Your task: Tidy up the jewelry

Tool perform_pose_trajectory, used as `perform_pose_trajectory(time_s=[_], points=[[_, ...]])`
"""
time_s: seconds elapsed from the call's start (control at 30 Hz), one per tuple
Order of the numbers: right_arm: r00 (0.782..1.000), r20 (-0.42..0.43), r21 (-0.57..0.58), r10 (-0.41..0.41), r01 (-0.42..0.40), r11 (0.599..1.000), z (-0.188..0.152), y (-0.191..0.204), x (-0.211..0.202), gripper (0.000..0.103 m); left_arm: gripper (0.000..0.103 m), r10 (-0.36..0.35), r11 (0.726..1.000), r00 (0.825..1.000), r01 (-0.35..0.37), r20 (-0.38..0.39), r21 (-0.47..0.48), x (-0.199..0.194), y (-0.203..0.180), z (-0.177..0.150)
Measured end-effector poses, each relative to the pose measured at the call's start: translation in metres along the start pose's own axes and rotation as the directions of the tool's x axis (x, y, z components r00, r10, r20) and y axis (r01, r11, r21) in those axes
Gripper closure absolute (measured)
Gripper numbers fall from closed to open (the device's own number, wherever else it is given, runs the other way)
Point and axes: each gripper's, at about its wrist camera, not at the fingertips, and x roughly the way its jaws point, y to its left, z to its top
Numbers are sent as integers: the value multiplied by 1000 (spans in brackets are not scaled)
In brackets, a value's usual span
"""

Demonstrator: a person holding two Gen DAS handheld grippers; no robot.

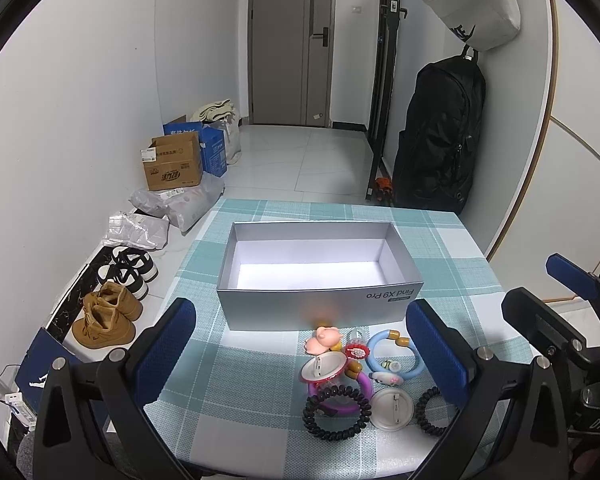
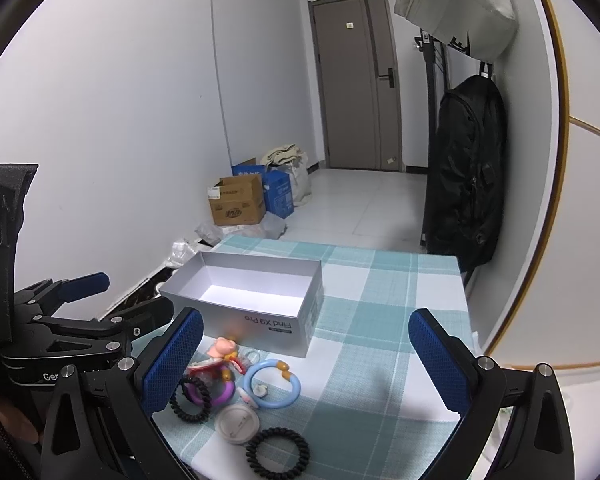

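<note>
I hold both grippers low at the near edge of the tabletop [image 1: 236,400], jaws spread wide and empty. The jewelry pile [image 1: 352,376] lies between the left gripper [image 1: 312,356] fingers, just ahead, and toward the left finger of the right gripper [image 2: 306,364]. The box [image 1: 316,304], open and bare inside, sits just beyond the pile, its long side across my view. By my reading the left gripper is nearer; a short forward reach should meet the black coil tie [image 1: 338,412] first.

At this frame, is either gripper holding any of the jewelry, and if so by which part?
Nothing is held. The left gripper and the right gripper are both open above the table, and the pieces lie loose on the checked cloth in front of the grey box.
</note>
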Motion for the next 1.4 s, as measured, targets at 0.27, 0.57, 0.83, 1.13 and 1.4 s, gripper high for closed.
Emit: perform_pose_trajectory(time_s=[0.27,0.57,0.83,1.13,1.4], points=[[1000,2,2,-2,2,1000,-1,-1,-1,0,1,5,1000,1000,-5,0,3,0,-1,-1],[1000,0,5,-3,3,1000,-1,-3,-1,0,1,4,1000,1000,-4,-6,2,2,0,-1],[1000,-12,3,-8,8,1000,-1,-4,-1,0,1,-15,1000,999,15,-33,10,4,0,-5],[997,-72,33,-16,18,999,-3,-14,5,0,1,-75,995,990,82,-123,48,13,0,-22],[988,-152,37,-16,22,999,-8,-18,13,0,1,-152,982,949,176,-275,65,24,-2,-40]])
